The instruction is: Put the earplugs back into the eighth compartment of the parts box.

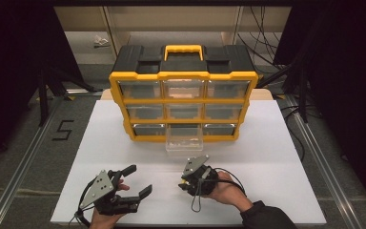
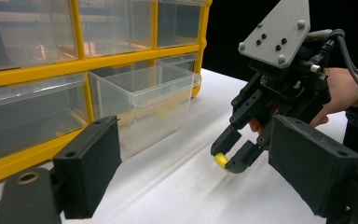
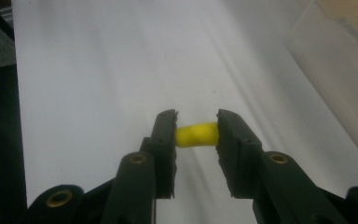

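So we've got the right gripper clamped on the little yellow piece, just above the worktop. Left gripper sits idle, jaws wide apart. Next up, probably: carry it into the pulled-out clear drawer without clipping the rim.

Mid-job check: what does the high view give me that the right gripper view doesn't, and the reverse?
High view alone: the whole yellow organizer with its handle, the bottom-middle drawer pulled out, and the left tongs open over the table, holding nothing.

Right gripper view alone: a close look at the small yellow piece pinched between the right tongs, with both pads pressing on its ends.

Both: the white table and the right tongs, which sit in front of the open drawer in the high view.
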`<action>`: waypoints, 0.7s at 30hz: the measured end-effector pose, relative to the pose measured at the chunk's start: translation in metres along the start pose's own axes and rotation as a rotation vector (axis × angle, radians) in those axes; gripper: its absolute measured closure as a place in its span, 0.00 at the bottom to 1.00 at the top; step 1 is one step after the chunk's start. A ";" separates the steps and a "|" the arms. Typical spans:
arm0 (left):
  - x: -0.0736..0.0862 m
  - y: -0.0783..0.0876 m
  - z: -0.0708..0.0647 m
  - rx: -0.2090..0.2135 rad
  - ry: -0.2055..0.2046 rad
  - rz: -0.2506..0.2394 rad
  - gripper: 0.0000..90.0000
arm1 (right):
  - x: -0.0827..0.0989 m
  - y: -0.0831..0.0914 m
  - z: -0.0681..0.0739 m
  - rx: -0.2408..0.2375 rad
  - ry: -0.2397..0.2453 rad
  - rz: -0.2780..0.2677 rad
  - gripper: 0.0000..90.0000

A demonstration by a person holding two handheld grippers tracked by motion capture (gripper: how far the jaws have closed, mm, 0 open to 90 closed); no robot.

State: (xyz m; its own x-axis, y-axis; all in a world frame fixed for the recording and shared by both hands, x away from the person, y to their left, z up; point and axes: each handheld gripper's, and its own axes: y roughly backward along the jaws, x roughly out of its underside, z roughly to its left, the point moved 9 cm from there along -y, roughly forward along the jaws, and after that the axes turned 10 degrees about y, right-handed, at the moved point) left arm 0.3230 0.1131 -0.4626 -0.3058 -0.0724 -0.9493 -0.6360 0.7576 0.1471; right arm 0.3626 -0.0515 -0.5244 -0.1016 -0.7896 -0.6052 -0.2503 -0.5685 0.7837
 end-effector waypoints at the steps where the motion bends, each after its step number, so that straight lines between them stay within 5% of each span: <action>1: 0.000 0.000 0.000 0.000 0.000 0.000 0.18 | 0.000 0.000 -0.001 0.005 0.002 -0.005 0.76; 21: 0.000 0.000 0.000 0.000 0.000 0.000 0.18 | -0.014 0.021 -0.020 0.103 -0.062 -0.154 0.77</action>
State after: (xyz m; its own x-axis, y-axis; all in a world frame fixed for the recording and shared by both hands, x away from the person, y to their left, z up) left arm 0.3230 0.1130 -0.4626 -0.3057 -0.0728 -0.9493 -0.6363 0.7574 0.1468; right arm 0.3781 -0.0569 -0.4964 -0.1132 -0.6776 -0.7267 -0.3647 -0.6520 0.6648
